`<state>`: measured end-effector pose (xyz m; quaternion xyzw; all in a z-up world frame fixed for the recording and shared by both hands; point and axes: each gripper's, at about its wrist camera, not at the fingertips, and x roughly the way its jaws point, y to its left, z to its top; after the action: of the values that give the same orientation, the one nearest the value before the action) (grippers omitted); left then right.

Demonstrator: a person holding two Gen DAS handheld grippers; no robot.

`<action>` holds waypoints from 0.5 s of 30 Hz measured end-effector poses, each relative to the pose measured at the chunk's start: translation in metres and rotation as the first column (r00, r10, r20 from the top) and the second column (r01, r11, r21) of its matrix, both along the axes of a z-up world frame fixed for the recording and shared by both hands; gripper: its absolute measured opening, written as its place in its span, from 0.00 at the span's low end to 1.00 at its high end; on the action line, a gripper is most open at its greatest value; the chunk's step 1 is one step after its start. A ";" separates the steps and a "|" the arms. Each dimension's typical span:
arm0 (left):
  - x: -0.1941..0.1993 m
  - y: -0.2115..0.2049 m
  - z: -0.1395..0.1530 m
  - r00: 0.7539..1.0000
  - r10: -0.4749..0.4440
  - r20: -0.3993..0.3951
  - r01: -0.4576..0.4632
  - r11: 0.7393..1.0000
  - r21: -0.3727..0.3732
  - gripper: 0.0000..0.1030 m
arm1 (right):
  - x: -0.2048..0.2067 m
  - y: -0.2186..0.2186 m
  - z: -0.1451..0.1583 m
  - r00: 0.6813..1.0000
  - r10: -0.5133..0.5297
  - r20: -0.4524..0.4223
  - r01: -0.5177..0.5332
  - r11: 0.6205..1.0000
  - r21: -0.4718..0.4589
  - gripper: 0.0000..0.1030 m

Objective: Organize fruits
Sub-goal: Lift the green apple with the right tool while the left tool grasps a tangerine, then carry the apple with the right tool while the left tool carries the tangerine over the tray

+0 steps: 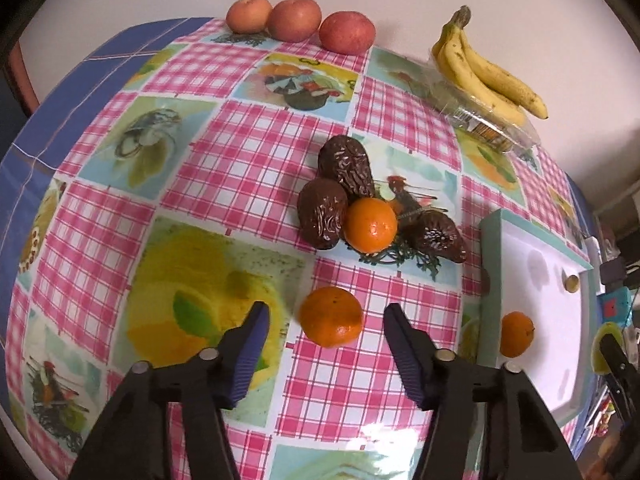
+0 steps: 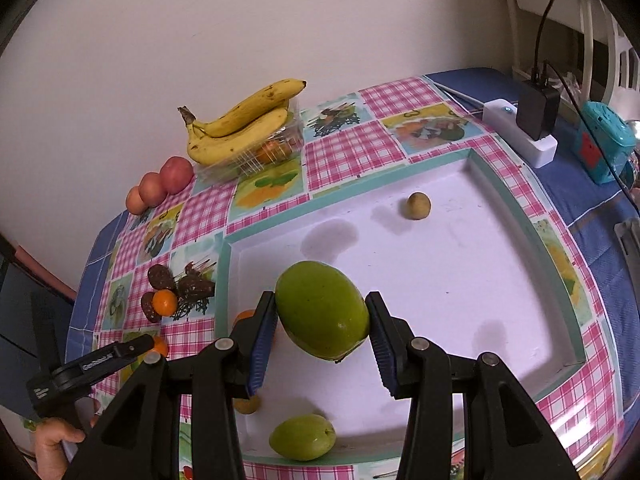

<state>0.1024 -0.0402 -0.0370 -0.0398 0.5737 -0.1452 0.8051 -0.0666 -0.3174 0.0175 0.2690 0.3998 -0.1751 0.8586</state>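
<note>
A right gripper (image 2: 322, 316) clamps a smooth, oval green mango (image 2: 322, 310) between its ribbed blue pads, holding it above a shallow white tray (image 2: 500, 280) with a teal rim. A second green mango (image 2: 302, 437) lies at the tray's near edge and a small round yellowish fruit (image 2: 419, 206) sits toward its far side. The left gripper (image 1: 326, 344) hangs with jaws wide apart on either side of a dimpled orange tangerine (image 1: 331, 317) resting on the glossy pink-checked oilcloth (image 1: 224, 184). Beyond, another tangerine (image 1: 371, 225) touches wrinkled dark-brown fruits (image 1: 346, 168), possibly avocados. Three rounded reddish fruits (image 1: 294, 19) line the wall, and speckled bananas (image 1: 480, 68) lie atop a clear plastic punnet (image 1: 488, 120)
</note>
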 end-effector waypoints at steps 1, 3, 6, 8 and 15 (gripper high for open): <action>0.001 -0.001 -0.002 1.000 0.005 0.001 -0.005 1.000 0.012 0.51 | -0.001 -0.001 0.000 1.000 -0.003 0.003 0.003 1.000 0.006 0.45; 0.002 -0.001 -0.006 1.000 0.013 0.000 -0.013 1.000 0.016 0.51 | -0.002 -0.003 0.000 1.000 -0.008 0.011 0.008 1.000 0.020 0.45; 0.004 -0.001 -0.007 1.000 0.020 -0.009 -0.020 1.000 -0.006 0.46 | -0.004 -0.003 0.001 1.000 -0.013 0.016 0.012 0.999 0.031 0.45; 0.003 -0.004 -0.007 1.000 0.009 -0.005 -0.009 1.000 -0.009 0.40 | -0.004 -0.004 0.001 1.000 -0.014 0.015 0.014 1.000 0.026 0.45; -0.003 -0.005 -0.004 1.000 0.020 -0.014 -0.020 0.999 -0.032 0.35 | -0.009 -0.007 0.005 1.000 -0.024 0.019 0.024 1.000 0.015 0.45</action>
<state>0.0993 -0.0448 -0.0413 -0.0595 0.5762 -0.1462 0.8019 -0.0755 -0.3246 0.0222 0.2817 0.3897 -0.1798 0.8582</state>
